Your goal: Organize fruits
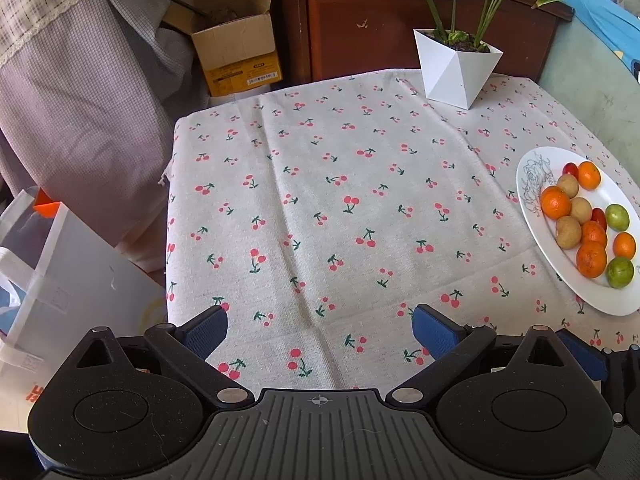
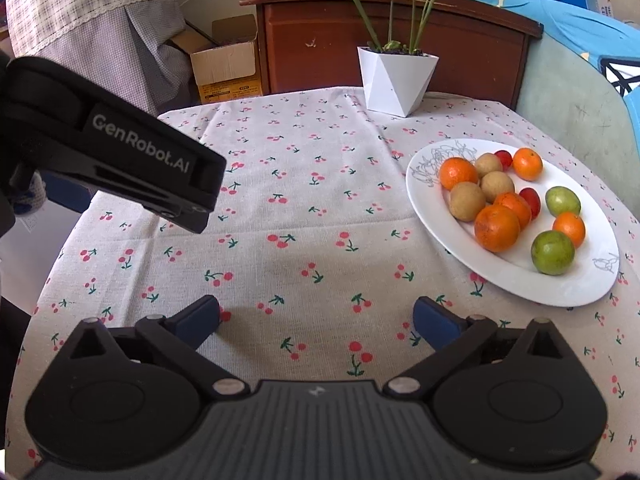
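all fruits (image 2: 500, 204) already sit on the white plate (image 2: 576, 292), cloth bare, both left gripper (image 1: 320, 332) and right gripper (image 2: 316, 320) wide and empty; fits pre-scatter or finished.

1. tablecloth (image 2: 320, 208): off-white with a red cherry print and green stems
2. plate (image 2: 440, 216): white with a grey line drawing
3. tangerines (image 2: 497, 227) orange, green fruits (image 2: 553, 253) beside them
4. planter (image 2: 394, 80): plain white

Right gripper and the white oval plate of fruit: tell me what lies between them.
Nothing but bare cherry-print tablecloth lies between the open right gripper and the white oval plate, as the right wrist view shows.
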The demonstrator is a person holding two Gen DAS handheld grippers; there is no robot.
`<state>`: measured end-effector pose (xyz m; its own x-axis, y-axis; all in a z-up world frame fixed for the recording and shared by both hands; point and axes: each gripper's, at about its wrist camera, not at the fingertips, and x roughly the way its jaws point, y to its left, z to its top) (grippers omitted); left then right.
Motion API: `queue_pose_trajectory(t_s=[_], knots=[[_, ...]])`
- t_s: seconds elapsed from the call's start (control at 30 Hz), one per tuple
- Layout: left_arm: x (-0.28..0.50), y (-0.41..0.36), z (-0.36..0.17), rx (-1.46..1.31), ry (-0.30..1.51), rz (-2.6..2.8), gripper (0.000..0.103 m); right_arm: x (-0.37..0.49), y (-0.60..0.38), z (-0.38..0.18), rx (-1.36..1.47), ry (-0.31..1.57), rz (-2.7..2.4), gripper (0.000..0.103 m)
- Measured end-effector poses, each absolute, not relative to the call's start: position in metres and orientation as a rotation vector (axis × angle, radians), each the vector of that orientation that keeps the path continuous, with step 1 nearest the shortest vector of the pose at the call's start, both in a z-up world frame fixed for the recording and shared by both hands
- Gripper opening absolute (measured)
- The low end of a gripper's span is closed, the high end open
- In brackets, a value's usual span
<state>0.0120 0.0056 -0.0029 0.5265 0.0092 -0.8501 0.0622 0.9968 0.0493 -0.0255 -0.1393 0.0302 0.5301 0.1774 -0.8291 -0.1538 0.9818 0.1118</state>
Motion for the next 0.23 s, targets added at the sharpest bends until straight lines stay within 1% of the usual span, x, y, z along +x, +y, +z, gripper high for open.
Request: queue_pose_trajectory(t_s=[0.23], knots=[[0.0131,0.0067,-0.0069,0.079,1.015,-0.033,0.1,-0.0162,-0.1422,0.0224,0.012,0.933,0.217,0.102]])
